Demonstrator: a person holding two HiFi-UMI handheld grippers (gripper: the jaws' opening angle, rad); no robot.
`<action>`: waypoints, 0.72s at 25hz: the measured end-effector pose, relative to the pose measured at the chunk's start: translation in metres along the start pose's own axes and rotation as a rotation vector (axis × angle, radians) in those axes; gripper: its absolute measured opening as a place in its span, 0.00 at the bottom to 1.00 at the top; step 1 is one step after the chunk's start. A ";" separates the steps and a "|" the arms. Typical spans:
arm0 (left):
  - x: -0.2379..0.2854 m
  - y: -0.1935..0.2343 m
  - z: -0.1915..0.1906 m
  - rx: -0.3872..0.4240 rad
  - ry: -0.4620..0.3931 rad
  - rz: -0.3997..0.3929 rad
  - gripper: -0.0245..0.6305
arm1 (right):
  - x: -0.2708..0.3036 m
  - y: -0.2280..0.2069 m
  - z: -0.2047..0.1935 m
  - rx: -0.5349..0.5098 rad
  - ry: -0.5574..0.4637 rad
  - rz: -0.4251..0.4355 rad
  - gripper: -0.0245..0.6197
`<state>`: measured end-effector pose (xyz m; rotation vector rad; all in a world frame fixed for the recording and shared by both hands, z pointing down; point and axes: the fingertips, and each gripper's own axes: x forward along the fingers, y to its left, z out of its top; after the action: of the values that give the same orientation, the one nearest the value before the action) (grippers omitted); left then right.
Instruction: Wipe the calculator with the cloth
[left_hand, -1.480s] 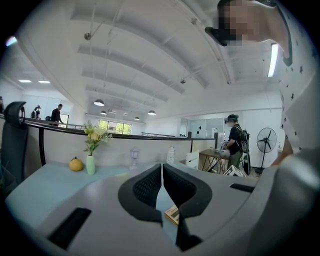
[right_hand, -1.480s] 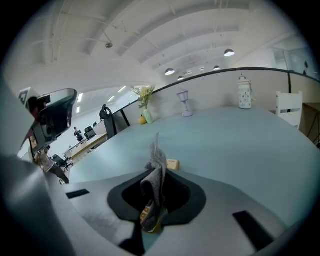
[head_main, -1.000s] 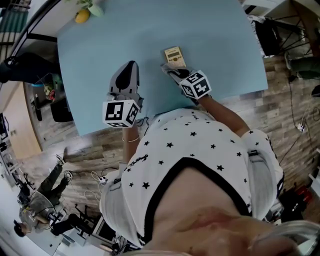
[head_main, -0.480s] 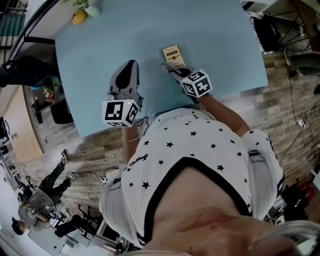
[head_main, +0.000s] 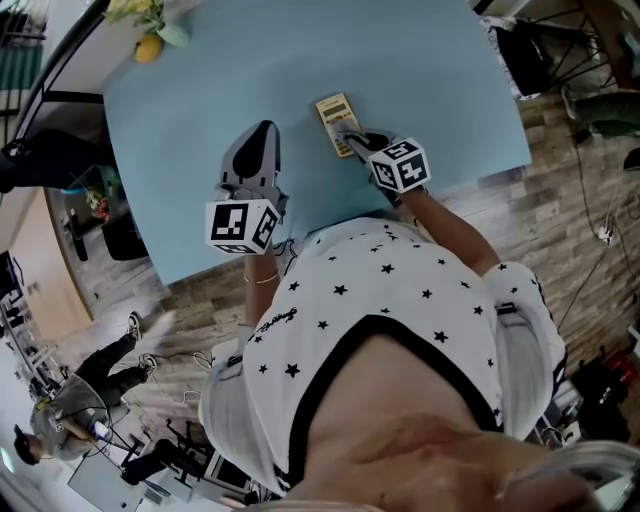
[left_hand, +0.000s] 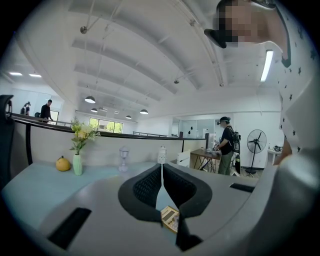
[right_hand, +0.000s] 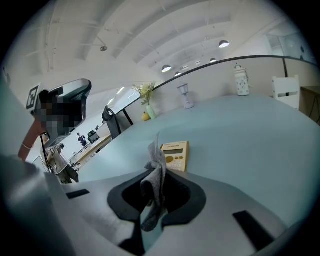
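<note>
A cream calculator (head_main: 333, 113) lies on the light blue table (head_main: 200, 90), tilted a little. My right gripper (head_main: 350, 135) is at its near right end, shut on a grey cloth (right_hand: 156, 172). In the right gripper view the cloth stands up between the jaws of the right gripper (right_hand: 158, 175), just before the calculator (right_hand: 176, 154). Whether the cloth touches the keys is hidden. My left gripper (head_main: 260, 135) rests to the left of the calculator, apart from it. The left gripper (left_hand: 161, 170) is shut with nothing in it, and the calculator (left_hand: 170, 219) shows low between the jaws.
A vase of flowers (left_hand: 77, 161) and a yellow fruit (left_hand: 63, 164) stand at the table's far left corner. A small glass lamp (left_hand: 123, 159) and a white lantern (left_hand: 161, 155) stand along the far edge. People stand in the room beyond.
My right gripper has moved forward with the cloth onto the calculator's near end, and the calculator now lies more tilted. The left gripper has stayed put.
</note>
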<state>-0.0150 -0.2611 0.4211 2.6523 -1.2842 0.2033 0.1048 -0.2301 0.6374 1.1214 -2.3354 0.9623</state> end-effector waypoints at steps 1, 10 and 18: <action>0.002 -0.001 0.000 0.000 0.001 -0.005 0.09 | -0.002 -0.004 0.000 0.006 -0.004 -0.008 0.10; 0.016 -0.012 0.002 0.007 0.005 -0.041 0.09 | -0.017 -0.028 -0.003 0.054 -0.025 -0.061 0.10; 0.019 -0.015 0.000 0.005 0.011 -0.045 0.09 | -0.021 -0.035 -0.011 0.068 -0.013 -0.072 0.10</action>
<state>0.0092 -0.2665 0.4230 2.6775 -1.2214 0.2152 0.1457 -0.2265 0.6473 1.2323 -2.2712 1.0176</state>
